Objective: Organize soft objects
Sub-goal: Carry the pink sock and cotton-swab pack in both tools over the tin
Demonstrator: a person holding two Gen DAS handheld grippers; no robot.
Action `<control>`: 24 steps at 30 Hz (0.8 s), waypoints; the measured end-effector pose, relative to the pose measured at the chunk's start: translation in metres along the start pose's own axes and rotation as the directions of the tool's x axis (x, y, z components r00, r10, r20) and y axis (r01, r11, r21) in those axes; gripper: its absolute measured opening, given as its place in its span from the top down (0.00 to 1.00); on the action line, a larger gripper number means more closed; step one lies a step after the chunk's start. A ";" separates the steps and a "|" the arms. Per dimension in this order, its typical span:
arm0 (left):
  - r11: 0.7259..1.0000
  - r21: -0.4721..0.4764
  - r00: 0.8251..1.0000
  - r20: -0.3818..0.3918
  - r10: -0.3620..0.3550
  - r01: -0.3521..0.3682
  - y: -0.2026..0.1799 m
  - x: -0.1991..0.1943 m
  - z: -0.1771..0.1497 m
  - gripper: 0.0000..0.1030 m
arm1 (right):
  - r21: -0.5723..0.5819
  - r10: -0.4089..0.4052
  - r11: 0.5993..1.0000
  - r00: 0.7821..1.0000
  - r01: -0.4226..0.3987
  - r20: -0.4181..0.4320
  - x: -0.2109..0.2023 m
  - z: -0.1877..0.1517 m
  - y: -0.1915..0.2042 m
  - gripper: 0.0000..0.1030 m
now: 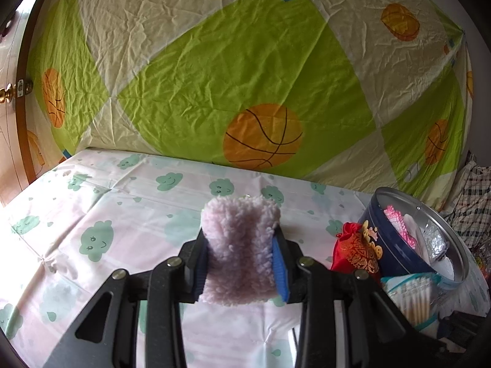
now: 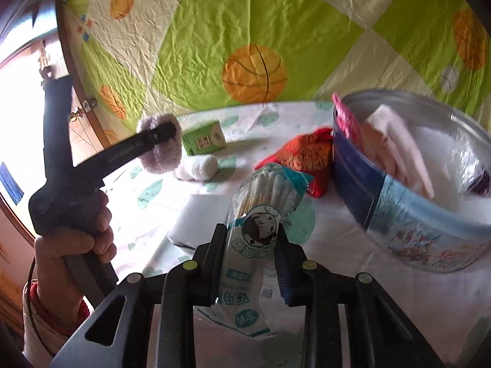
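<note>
The right hand-held gripper [image 2: 248, 245] pinches a bag of cotton swabs [image 2: 260, 214], whose lower end is cut off. The left hand-held gripper [image 1: 241, 251] clamps a fluffy lilac pad [image 1: 241, 248] above the worktop [image 1: 92, 199]. Farther right, a red pouch [image 1: 356, 251] touches the round tin [image 1: 396, 251], its blurred contents possibly cloths.

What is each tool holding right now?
Left tool: closed on the fluffy pink cloth.
Right tool: closed on the bag of cotton swabs.
</note>
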State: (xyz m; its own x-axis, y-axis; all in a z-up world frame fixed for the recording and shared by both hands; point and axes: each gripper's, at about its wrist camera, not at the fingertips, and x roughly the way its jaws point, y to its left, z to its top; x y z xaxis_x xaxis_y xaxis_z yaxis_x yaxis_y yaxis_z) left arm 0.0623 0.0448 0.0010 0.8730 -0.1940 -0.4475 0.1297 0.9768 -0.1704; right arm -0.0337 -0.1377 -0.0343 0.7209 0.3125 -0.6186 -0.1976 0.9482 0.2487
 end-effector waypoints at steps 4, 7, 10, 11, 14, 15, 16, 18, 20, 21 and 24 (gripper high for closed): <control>1.000 -0.019 0.999 0.045 -0.004 0.005 -0.001 -0.006 0.000 0.66 | -0.049 0.032 0.999 0.984 -0.023 0.177 -0.035 0.010 0.001 0.69; 0.999 -0.049 0.998 0.054 -0.009 0.011 -0.004 -0.008 -0.002 0.66 | -0.072 0.025 0.997 0.964 -0.006 0.263 -0.047 0.020 -0.001 0.69; 0.999 -0.035 0.998 0.068 0.000 0.003 -0.015 -0.010 -0.003 0.66 | -0.090 0.000 0.995 0.951 0.030 0.309 -0.050 0.026 -0.007 0.69; 1.000 -0.029 0.997 0.073 0.002 0.001 -0.019 -0.011 -0.004 0.66 | -0.085 -0.001 0.996 0.949 0.029 0.315 -0.050 0.027 -0.011 0.69; 0.999 -0.034 0.997 0.083 -0.005 0.007 -0.030 -0.013 -0.004 0.66 | -0.045 0.005 0.999 0.943 0.011 0.333 -0.055 0.029 -0.028 0.69; 0.999 -0.036 0.996 0.083 -0.010 0.013 -0.034 -0.014 -0.005 0.66 | -0.034 -0.004 0.999 0.939 0.016 0.343 -0.057 0.030 -0.032 0.69; 0.999 -0.037 0.996 0.084 -0.015 0.018 -0.039 -0.014 -0.005 0.66 | -0.027 -0.019 0.999 0.934 0.030 0.356 -0.060 0.031 -0.035 0.69; 0.999 -0.033 0.996 0.083 -0.026 0.029 -0.049 -0.014 -0.006 0.66 | -0.026 -0.054 0.997 0.921 0.070 0.386 -0.066 0.031 -0.040 0.69; 0.999 -0.018 0.996 0.082 -0.040 0.042 -0.060 -0.015 -0.008 0.66 | -0.030 -0.090 0.993 0.905 0.113 0.416 -0.072 0.031 -0.046 0.69; 0.999 -0.011 0.996 0.082 -0.044 0.045 -0.066 -0.015 -0.009 0.66 | -0.031 -0.105 0.991 0.896 0.131 0.431 -0.075 0.031 -0.048 0.69; 0.999 -0.001 0.996 0.079 -0.052 0.052 -0.081 -0.016 -0.010 0.66 | -0.029 -0.145 0.983 0.870 0.180 0.470 -0.084 0.032 -0.056 0.69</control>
State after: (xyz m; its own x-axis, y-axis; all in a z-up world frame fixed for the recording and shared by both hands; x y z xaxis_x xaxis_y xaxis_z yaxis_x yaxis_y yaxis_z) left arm 0.0334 -0.0321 0.0130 0.8994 -0.2367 -0.3675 0.1747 0.9653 -0.1941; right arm -0.0620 -0.2186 0.0272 0.9686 0.1073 -0.2241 -0.0838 0.9902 0.1119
